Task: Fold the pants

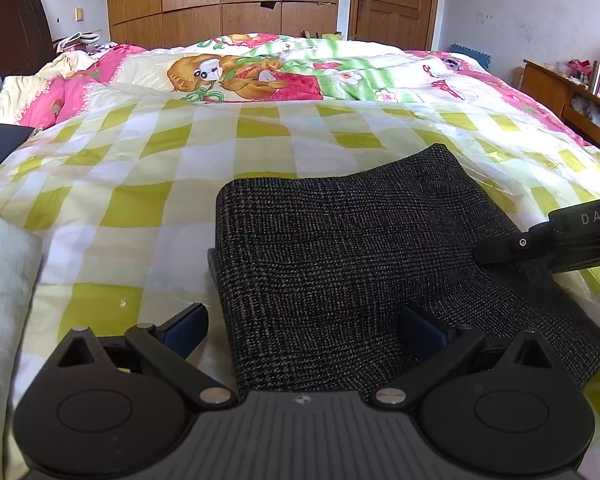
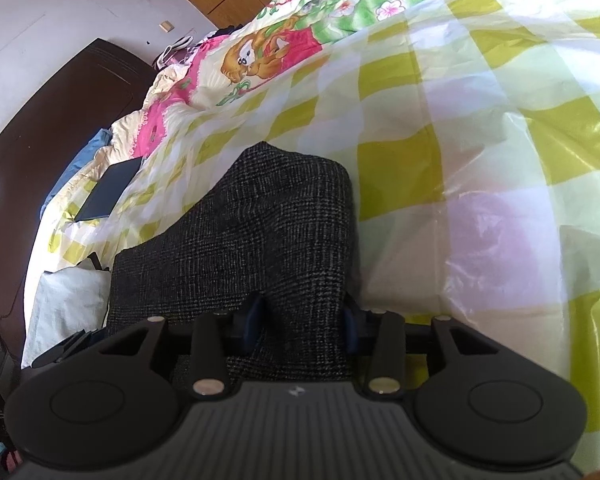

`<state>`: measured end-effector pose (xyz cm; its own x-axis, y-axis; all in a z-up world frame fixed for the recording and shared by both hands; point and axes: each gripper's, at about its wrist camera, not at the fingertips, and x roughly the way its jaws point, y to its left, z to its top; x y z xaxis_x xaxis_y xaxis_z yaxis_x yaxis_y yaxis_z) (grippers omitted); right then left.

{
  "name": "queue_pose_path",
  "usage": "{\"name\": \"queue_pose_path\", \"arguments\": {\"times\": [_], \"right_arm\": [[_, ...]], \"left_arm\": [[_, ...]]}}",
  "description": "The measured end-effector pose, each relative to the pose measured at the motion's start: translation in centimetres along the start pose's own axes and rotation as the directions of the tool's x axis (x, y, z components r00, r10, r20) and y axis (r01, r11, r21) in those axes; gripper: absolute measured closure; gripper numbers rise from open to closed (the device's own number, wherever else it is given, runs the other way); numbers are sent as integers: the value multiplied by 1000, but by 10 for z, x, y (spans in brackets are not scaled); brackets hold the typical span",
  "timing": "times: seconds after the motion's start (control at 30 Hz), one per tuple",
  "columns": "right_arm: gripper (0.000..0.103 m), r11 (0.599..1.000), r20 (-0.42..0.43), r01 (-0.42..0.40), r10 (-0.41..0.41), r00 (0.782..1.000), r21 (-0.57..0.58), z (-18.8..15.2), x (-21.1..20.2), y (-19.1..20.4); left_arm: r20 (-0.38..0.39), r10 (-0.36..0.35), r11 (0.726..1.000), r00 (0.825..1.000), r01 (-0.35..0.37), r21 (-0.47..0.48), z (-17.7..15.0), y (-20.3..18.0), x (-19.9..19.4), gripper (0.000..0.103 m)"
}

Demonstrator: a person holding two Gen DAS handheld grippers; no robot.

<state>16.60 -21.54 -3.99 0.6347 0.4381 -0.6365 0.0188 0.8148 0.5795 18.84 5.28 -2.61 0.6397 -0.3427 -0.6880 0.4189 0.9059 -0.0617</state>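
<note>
The dark grey checked pants (image 1: 352,264) lie folded in a thick rectangle on the yellow-and-white checked sheet (image 1: 148,168). My left gripper (image 1: 304,330) is open, its fingers wide apart over the near left corner of the fold. My right gripper (image 2: 300,318) is partly open, its jaws either side of the pants' (image 2: 252,232) near edge with cloth between them, not pinched tight. The right gripper's finger (image 1: 500,246) also shows in the left wrist view, resting on the right side of the pants.
A cartoon-print quilt (image 1: 260,72) covers the far half of the bed. A dark flat case (image 1: 0,148) lies at the bed's left edge, also seen in the right wrist view (image 2: 108,194). A pale pillow (image 1: 4,280) sits at left. Wooden shelves (image 1: 572,100) stand at right.
</note>
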Motion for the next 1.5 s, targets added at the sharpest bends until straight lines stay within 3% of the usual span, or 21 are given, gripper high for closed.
{"name": "queue_pose_path", "arguments": {"times": [0.07, 0.1, 0.2, 0.27, 0.33, 0.5, 0.63, 0.83, 1.03, 1.17, 1.23, 1.33, 1.4, 1.5], "right_arm": [[42, 999, -17, -12, 12, 1000, -29, -1, 6, 5], [40, 999, -22, -8, 7, 1000, -42, -1, 9, 8], [50, 996, -21, 28, -30, 999, -80, -1, 9, 15], [70, 1000, -12, -3, 2, 1000, -26, 1, 1, 5], [79, 999, 5, -42, 41, 999, 17, 1, -13, -7], [80, 1000, 34, 22, -22, 999, 7, 5, -50, -32], [81, 992, 61, 129, -129, 990, 5, 24, -85, -65], [80, 960, 82, 276, -279, 957, 46, 50, -108, -108], [76, 926, 94, 375, -378, 921, 52, 47, -147, -137], [72, 911, 117, 406, -412, 904, 69, 42, -162, -142], [72, 894, 161, 440, -447, 880, 78, 37, -175, -134], [71, 856, 286, 516, -502, 816, 31, 22, -198, -106], [69, 879, 334, 477, -444, 832, -20, 10, -205, -87], [72, 888, 302, 447, -400, 865, -105, -3, -188, -75]], "left_arm": [[3, -16, 1000, 1000, 16, -15, -1, 3, 1, 0], [9, -25, 999, 1000, 25, -24, -3, 5, 2, 0], [26, -53, 997, 998, 55, -60, -11, 12, 3, 0], [19, -53, 995, 998, 54, -83, -12, 12, 5, 0], [0, -68, 995, 998, 68, -68, -9, 3, 8, 0], [-6, -106, 994, 994, 106, 15, 2, -38, 14, 0], [-16, -193, 978, 981, 193, 73, 25, -84, 37, 0], [-25, -221, 955, 975, 222, 196, 53, -170, 77, 0], [-91, -278, 929, 956, 292, 227, 66, -224, 91, 0], [-82, -277, 921, 957, 289, 263, 59, -246, 86, 0], [-82, -261, 915, 962, 274, 295, 60, -247, 78, 0], [-47, -214, 914, 976, 217, 343, 65, -243, 62, 0], [4, -189, 916, 982, 175, 361, 68, -240, 47, 0], [67, -178, 914, 982, 139, 381, 76, -244, 35, 0]]}}
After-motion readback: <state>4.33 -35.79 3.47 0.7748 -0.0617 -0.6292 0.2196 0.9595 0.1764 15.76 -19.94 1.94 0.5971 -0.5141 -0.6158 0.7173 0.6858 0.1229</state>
